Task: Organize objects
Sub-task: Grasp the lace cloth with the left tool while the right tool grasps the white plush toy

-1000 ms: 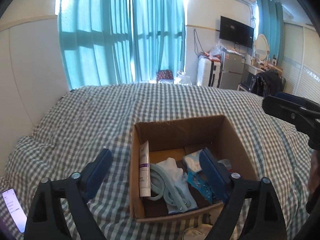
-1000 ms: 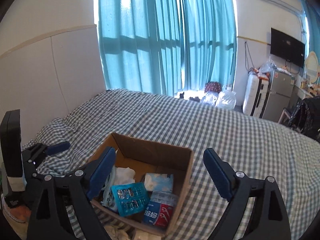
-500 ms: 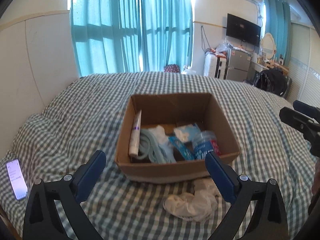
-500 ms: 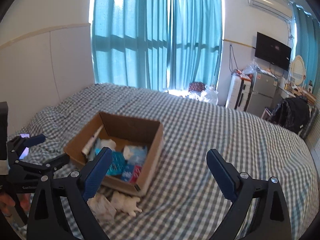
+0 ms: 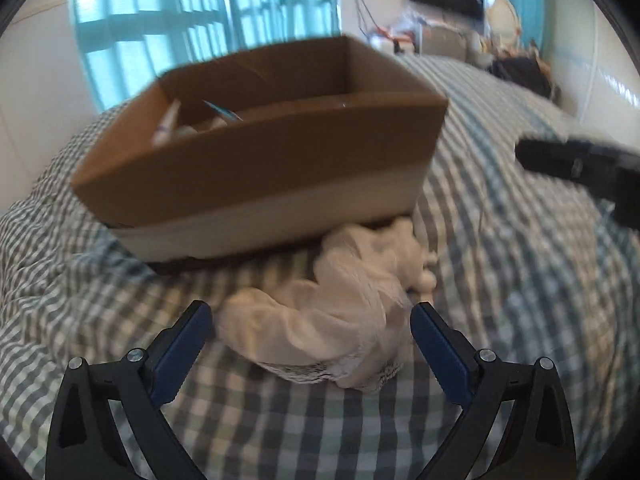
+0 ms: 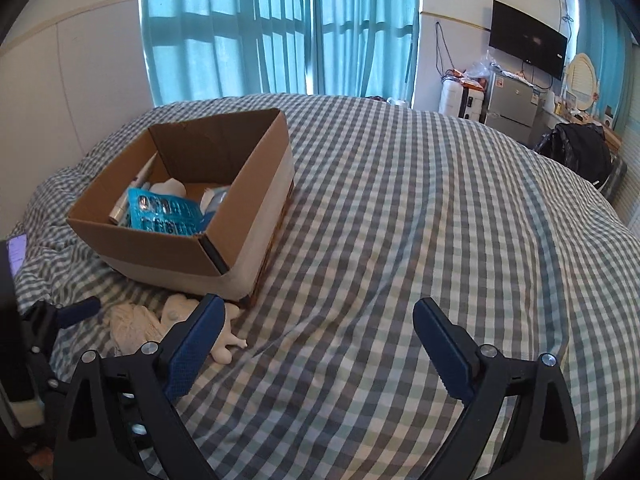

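An open cardboard box (image 5: 256, 160) sits on the checked bed; it also shows in the right wrist view (image 6: 240, 224). It holds a blue blister pack (image 6: 164, 212), a white tube (image 5: 166, 126) and other items. A crumpled white mesh cloth (image 5: 320, 320) lies on the bed just in front of the box, with a small white figure (image 6: 224, 344) beside it. My left gripper (image 5: 306, 338) is open and low over the cloth, one finger on either side of it. My right gripper (image 6: 316, 340) is open and empty above bare bedding, right of the box.
The checked bedspread (image 6: 400, 240) stretches far to the right. A phone (image 6: 16, 252) lies at the bed's left edge. Teal curtains (image 6: 280, 28) hang behind; a TV (image 6: 528, 44), fridge and clutter stand at the far right.
My left gripper dropped low and forward onto the white cloth in front of the box. My right gripper moved in closer, low over the bed beside the box.
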The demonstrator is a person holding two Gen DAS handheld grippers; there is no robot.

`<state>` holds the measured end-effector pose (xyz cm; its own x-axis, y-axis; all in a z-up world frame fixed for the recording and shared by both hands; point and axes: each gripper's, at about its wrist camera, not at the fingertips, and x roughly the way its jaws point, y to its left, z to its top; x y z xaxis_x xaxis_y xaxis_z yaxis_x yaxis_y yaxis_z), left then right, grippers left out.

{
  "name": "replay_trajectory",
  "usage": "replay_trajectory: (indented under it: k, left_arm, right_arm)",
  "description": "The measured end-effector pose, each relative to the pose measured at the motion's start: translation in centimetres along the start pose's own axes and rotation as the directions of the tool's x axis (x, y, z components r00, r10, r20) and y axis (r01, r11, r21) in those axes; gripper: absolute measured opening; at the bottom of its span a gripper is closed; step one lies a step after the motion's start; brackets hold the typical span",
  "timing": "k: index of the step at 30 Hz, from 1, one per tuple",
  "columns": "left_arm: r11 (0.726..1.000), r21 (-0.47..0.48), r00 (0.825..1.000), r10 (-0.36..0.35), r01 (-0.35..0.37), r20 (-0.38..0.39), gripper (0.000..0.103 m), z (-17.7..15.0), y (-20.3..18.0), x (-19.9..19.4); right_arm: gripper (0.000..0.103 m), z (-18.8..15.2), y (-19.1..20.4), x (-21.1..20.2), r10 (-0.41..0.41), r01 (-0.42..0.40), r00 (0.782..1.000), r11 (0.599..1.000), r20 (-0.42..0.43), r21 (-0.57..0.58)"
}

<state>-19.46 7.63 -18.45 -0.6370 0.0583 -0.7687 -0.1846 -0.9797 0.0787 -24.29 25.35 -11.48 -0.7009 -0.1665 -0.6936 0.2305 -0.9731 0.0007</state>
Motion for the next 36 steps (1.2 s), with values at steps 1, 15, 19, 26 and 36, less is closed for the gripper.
replay_trajectory:
  k: [1, 15, 19, 26, 36]
  left_arm:
    - [1.0, 0.006, 1.0, -0.015, 0.015, -0.012, 0.1, -0.1, -0.1, 0.5]
    - [0.982, -0.157, 0.995, -0.098, 0.101, 0.031, 0.025, 0.0, 7.6, -2.3]
    - [0.981, -0.194, 0.999, 0.002, 0.005, 0.036, 0.025, -0.2, 10.4, -2.4]
    - [0.979, -0.204, 1.0, 0.004, -0.004, 0.002, 0.025, -1.4, 11.2, -1.2]
    - [0.982, -0.187, 1.0, -0.004, 0.003, -0.006, 0.025, -1.8, 11.0, -1.0]
  right_arm:
    - [0.096, 0.0, 0.1, 0.0, -0.006, 0.006, 1.0, 1.0, -0.001, -0.004]
    - [0.096, -2.1, 2.7, 1.7, 0.042, -0.039, 0.998, 0.998, -0.044, 0.051]
    - [0.096, -2.5, 5.5, 3.2, 0.092, -0.089, 0.992, 0.995, -0.081, 0.044]
    - [0.096, -2.3, 9.1, 6.8, 0.111, -0.111, 0.984, 0.994, -0.142, 0.011]
    - [0.081, -3.7, 10.3, 8.2, 0.095, -0.101, 0.98, 0.995, -0.177, -0.024]
